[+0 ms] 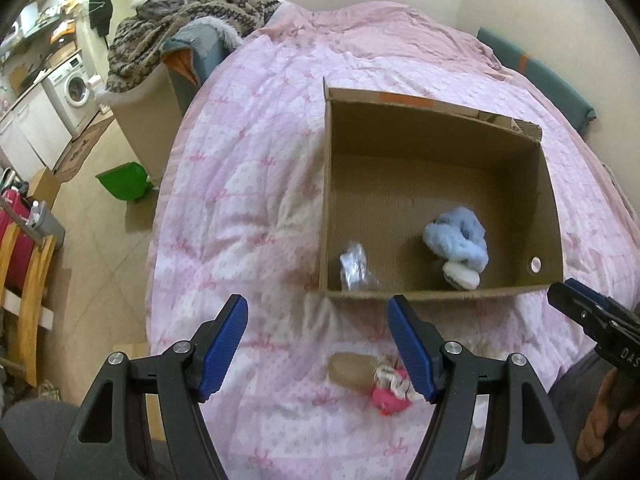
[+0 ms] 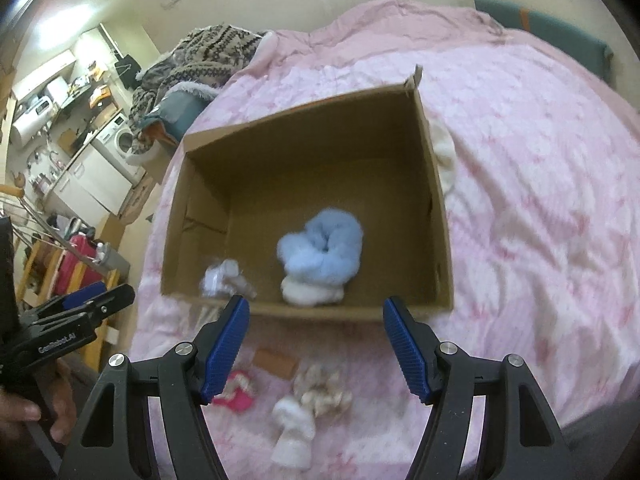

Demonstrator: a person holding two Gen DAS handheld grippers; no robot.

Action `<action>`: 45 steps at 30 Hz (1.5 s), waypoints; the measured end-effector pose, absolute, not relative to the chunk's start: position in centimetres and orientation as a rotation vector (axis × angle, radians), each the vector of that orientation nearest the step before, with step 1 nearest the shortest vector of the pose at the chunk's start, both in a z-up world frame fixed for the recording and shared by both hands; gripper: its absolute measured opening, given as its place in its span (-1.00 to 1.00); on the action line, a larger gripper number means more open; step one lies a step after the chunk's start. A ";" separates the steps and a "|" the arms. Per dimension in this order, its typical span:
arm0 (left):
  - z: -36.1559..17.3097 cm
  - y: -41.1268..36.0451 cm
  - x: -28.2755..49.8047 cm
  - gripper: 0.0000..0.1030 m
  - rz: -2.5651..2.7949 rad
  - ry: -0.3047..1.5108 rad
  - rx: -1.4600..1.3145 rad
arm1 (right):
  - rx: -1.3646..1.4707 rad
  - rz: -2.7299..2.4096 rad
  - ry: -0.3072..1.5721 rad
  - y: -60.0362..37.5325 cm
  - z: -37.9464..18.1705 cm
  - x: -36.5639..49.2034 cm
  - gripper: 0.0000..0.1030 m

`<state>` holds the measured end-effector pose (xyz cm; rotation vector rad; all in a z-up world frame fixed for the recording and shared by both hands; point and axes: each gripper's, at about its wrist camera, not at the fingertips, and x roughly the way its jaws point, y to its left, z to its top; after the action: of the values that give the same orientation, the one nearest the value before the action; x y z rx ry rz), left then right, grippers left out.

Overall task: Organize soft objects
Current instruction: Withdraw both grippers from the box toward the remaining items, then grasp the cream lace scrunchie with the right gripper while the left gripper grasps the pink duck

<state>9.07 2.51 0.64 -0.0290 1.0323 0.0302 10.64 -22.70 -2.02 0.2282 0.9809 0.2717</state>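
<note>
One big bed with a pink quilt [image 1: 256, 184] filled most of both views, and a brown cardboard box [image 1: 436, 120] sat open on it near the middle. At the upper left of the frames were a heap of knitted clothes [image 1: 192, 12], a white washing machine [image 1: 74, 90] and a green dustpan [image 1: 124, 182] on the floor. Both grippers hung above the quilt in front of the box. The left gripper [image 1: 318, 346] had its blue fingers [image 1: 224, 344] wide apart and held nothing. The right gripper [image 2: 316, 344] was wide apart too, with nothing between its fingers [image 2: 406, 350]. Two soft things lay inside the box, low down by the near wall: a fluffy blue sock [image 2: 322, 246] and a white fluffy sock [image 2: 312, 294] touching it. One crinkly clear bag [image 1: 354, 268] lay beside them. Three soft things lay on the quilt at the bottom of the frames: a pink sock [image 2: 236, 394], a cream frilly one [image 2: 324, 392] and a white one [image 2: 294, 434]. One small brown card [image 2: 276, 362] lay near them.
</note>
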 end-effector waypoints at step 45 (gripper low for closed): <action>-3.3 6.2 7.6 0.35 0.125 1.138 -0.220 | 0.385 0.418 1.435 -12.7 -13.3 12.1 -0.61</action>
<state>7.57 6.17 -3.27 -0.2202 1.1384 0.1249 12.13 -12.72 -13.27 0.3846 1.4352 0.4181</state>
